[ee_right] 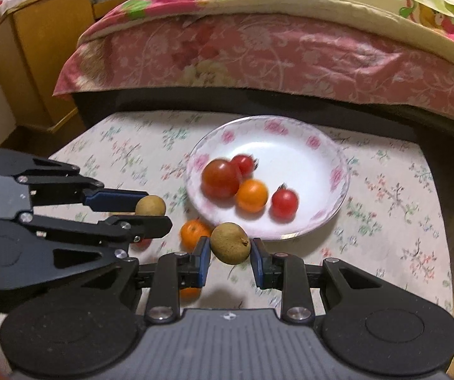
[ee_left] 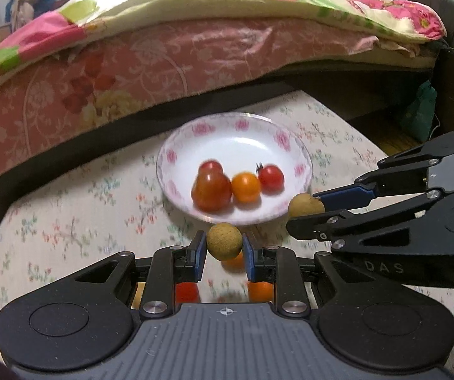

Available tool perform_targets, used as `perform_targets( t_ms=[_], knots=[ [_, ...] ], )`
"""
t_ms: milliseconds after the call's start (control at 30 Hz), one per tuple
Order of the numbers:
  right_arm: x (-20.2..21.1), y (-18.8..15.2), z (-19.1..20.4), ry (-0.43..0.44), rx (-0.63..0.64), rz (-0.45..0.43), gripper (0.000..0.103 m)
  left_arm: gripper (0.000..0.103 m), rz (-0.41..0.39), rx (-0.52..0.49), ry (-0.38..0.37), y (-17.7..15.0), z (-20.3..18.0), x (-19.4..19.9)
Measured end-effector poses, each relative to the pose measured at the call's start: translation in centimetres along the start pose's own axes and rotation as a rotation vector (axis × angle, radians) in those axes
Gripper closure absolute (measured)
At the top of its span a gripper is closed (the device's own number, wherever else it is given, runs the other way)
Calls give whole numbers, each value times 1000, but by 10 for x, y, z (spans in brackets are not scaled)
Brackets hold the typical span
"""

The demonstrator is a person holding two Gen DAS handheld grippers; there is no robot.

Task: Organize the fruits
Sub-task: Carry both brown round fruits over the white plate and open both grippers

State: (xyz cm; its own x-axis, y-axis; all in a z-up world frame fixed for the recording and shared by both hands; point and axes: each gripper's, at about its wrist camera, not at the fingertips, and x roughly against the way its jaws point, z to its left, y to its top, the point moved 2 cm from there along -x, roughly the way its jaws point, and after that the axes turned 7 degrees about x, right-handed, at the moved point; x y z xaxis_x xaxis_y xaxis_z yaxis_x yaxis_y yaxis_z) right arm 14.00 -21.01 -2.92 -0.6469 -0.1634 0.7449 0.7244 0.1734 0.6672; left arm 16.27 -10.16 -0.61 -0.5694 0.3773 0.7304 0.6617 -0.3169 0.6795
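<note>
The left gripper (ee_left: 224, 248) has its jaws drawn narrow around a round, tan, rough-skinned longan (ee_left: 223, 241), which sits low in the centre of the left wrist frame, pinched between the blue pads (ee_left: 199, 255). The right gripper (ee_right: 230, 250) grips a second tan longan with a small stem nub (ee_right: 230, 243) at the lower centre of the right wrist frame; its left pad touches the fruit, while a thin gap seems to show at the right pad, so how firm the hold is cannot be told. Both fruits hang just short of the near rim of a white shallow plate with a pink flower border (ee_right: 337, 171), which stands mid-frame on a pale floral tablecloth (ee_right: 394, 196). In the plate lie a large red tomato (ee_right: 221, 179), two small red cherry tomatoes (ee_right: 284, 203) and an orange cherry tomato (ee_right: 251, 195), bunched together. Loose on the cloth beneath the grippers are an orange fruit (ee_right: 192, 231) and others partly hidden. A pink floral quilt (ee_right: 274, 50) fills the upper frame.
</note>
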Motion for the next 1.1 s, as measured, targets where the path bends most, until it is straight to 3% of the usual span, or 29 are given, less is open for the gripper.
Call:
perform_targets(
  t_ms=[533,1100],
  knots=[
    [-41,41,-53,-42,-80,-47,75,73,-52,-19,40,45,3,-54],
    [-69,37,-66,-45,-117,-49,74,69,-30,0,39,46,9,-78]
  ],
)
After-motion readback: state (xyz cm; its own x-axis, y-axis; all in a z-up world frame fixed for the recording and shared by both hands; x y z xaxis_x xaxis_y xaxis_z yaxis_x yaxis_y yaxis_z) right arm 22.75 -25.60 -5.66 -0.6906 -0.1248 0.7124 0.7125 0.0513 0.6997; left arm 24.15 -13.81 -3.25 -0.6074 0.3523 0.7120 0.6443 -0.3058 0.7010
